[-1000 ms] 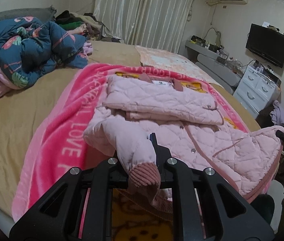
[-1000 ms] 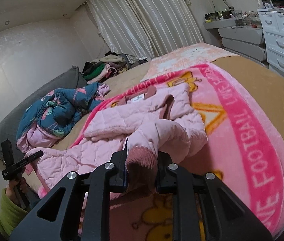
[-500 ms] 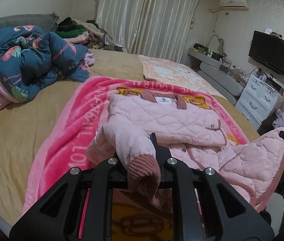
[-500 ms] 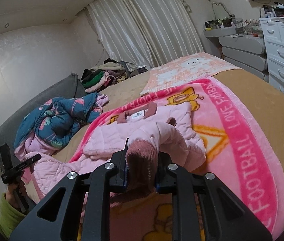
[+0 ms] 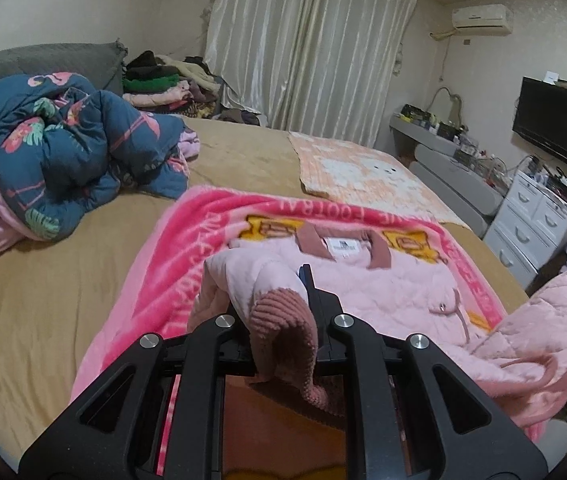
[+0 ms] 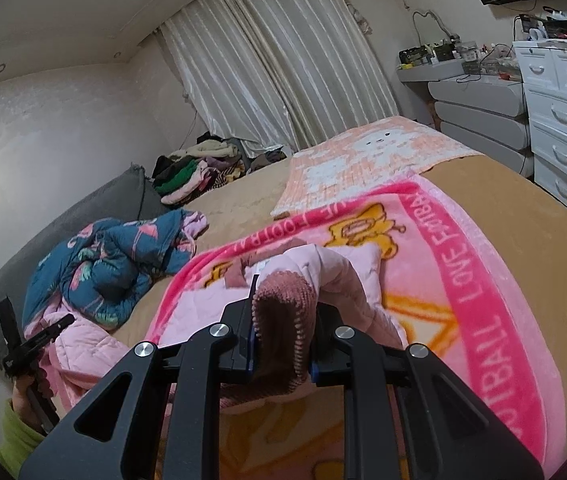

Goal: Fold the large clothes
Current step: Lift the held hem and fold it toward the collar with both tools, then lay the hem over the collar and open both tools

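Note:
A pale pink quilted jacket (image 5: 395, 292) lies on a bright pink blanket (image 5: 171, 256) on the bed, collar and white label toward the curtains. My left gripper (image 5: 283, 320) is shut on one ribbed dusty-pink sleeve cuff (image 5: 283, 328), held over the jacket's body. My right gripper (image 6: 283, 320) is shut on the other ribbed cuff (image 6: 283, 312), also lifted above the jacket (image 6: 199, 308). The lower part of the jacket (image 5: 543, 332) bunches up at the near bed edge. The other gripper shows at the far left of the right wrist view (image 6: 31, 344).
A blue flamingo-print duvet (image 5: 55, 152) is heaped on the left of the tan bed (image 5: 43, 300). A pile of clothes (image 5: 163, 84) sits by the curtains. An orange-and-white towel (image 5: 363, 172) lies further up. White drawers (image 5: 531, 224) and a TV (image 5: 555, 124) stand to the right.
Both grippers have carried the sleeve cuffs forward toward the collar, so the sleeves now lie further up over the jacket body. The hem end has bunched closer to the body.

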The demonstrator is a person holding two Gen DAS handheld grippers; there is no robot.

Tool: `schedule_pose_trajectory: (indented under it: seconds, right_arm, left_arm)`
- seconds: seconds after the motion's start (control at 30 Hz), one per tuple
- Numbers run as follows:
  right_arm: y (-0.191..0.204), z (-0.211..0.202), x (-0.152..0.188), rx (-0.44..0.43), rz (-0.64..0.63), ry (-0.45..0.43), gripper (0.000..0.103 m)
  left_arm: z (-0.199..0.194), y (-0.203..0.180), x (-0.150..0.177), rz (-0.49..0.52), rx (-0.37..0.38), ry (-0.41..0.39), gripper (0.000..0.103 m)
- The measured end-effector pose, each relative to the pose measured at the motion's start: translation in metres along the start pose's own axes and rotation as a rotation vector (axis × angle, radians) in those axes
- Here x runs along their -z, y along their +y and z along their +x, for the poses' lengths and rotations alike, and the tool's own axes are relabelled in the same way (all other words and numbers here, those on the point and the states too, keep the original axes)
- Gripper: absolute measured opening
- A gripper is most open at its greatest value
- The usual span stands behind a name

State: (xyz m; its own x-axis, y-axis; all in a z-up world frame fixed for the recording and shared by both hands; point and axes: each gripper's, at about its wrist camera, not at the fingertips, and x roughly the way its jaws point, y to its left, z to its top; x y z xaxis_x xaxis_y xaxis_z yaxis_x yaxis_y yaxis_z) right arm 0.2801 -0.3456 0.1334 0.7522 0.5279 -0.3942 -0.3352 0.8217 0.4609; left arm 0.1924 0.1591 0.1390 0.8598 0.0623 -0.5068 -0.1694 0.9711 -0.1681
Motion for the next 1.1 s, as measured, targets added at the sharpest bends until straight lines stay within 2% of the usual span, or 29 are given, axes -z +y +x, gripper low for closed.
schedule_pose_trajectory:
  seconds: [0.33, 0.47, 0.77, 1.1]
  right_arm:
    - [-0.016, 0.057, -0.048, -0.011, 0.093, -0.008, 0.017]
    - [-0.022, 0.082, -0.059, 0.009, 0.091, 0.009, 0.017]
    - [-0.052, 0.141, -0.060, 0.090, 0.104, 0.067, 0.017]
    - [-0.078, 0.205, -0.052, 0.136, 0.118, 0.137, 0.017]
  left_arm:
    - [0.049, 0.001, -0.039, 0.028, -0.089, -0.036, 0.008]
    - [0.076, 0.005, -0.046, 0.023, -0.126, -0.022, 0.008]
    - [0.125, 0.002, -0.048, 0.063, -0.179, 0.006, 0.010]
    - [0.185, 0.008, -0.038, 0.085, -0.221, 0.059, 0.010]
